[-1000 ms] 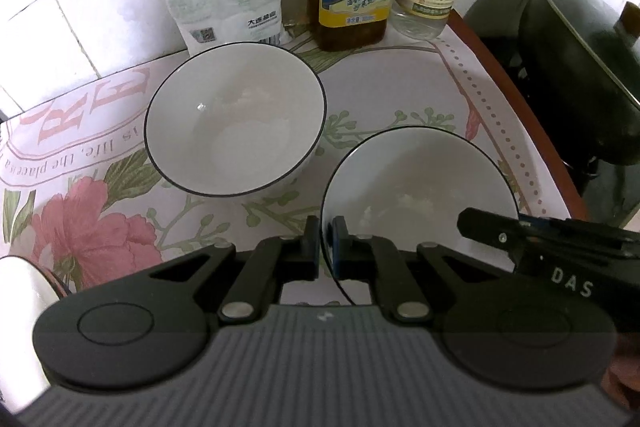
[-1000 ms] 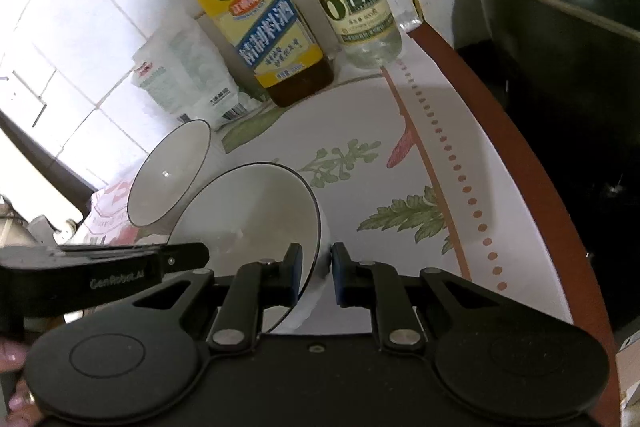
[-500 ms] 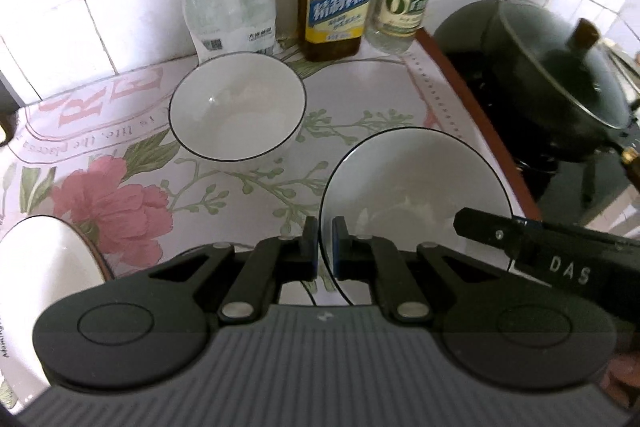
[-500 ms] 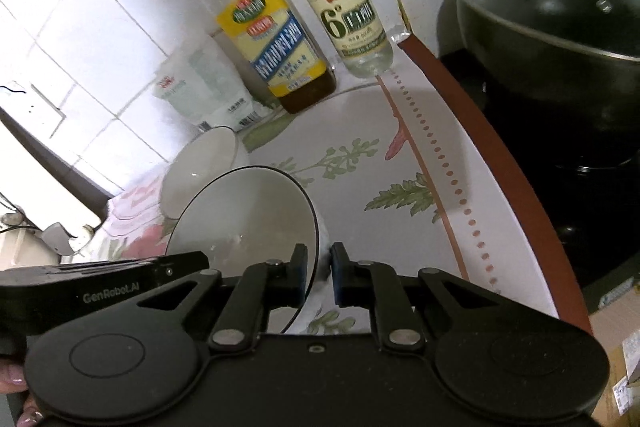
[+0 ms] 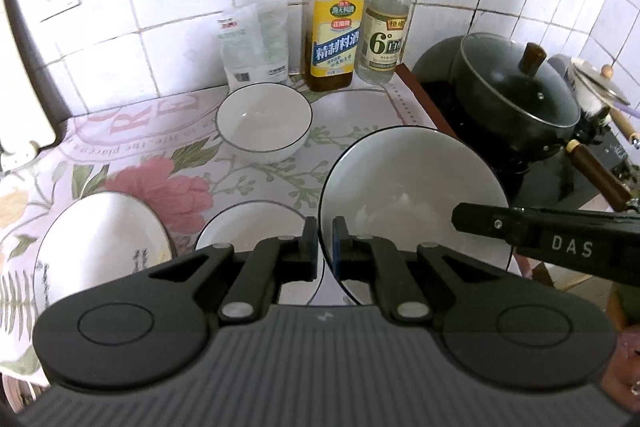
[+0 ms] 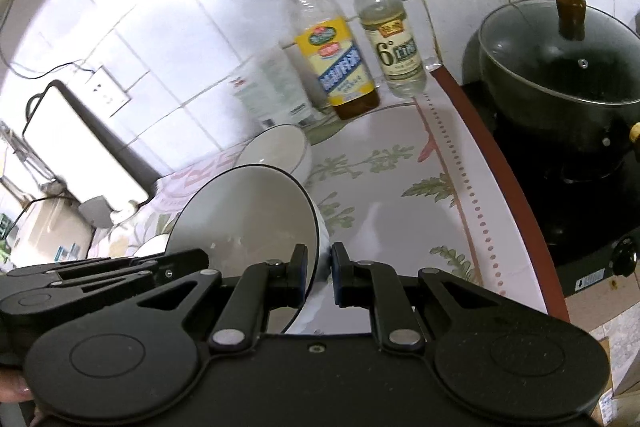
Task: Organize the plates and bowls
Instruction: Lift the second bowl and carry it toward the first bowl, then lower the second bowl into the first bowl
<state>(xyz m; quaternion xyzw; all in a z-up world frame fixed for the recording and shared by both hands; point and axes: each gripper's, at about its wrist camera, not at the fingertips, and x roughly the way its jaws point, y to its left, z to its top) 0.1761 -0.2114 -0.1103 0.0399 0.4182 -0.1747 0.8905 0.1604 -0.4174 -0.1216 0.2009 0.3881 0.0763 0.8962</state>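
In the left wrist view, the left gripper (image 5: 325, 241) is clenched on the near rim of the lifted bowl (image 5: 412, 195), above the counter (image 5: 360, 115) by its right edge, near the lower bowl (image 5: 248, 223). In the right wrist view, the right gripper (image 6: 319, 267) pinches that bowl's opposite rim. Keep both grips level and centre it over the lower bowl before nesting.

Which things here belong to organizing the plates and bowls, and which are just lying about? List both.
Job:
held bowl, clamped at its rim by both the left gripper and the right gripper
far bowl
near bowl
patterned plate

Lying about:
cooking wine bottle
vinegar bottle
white pouch
lidded pot
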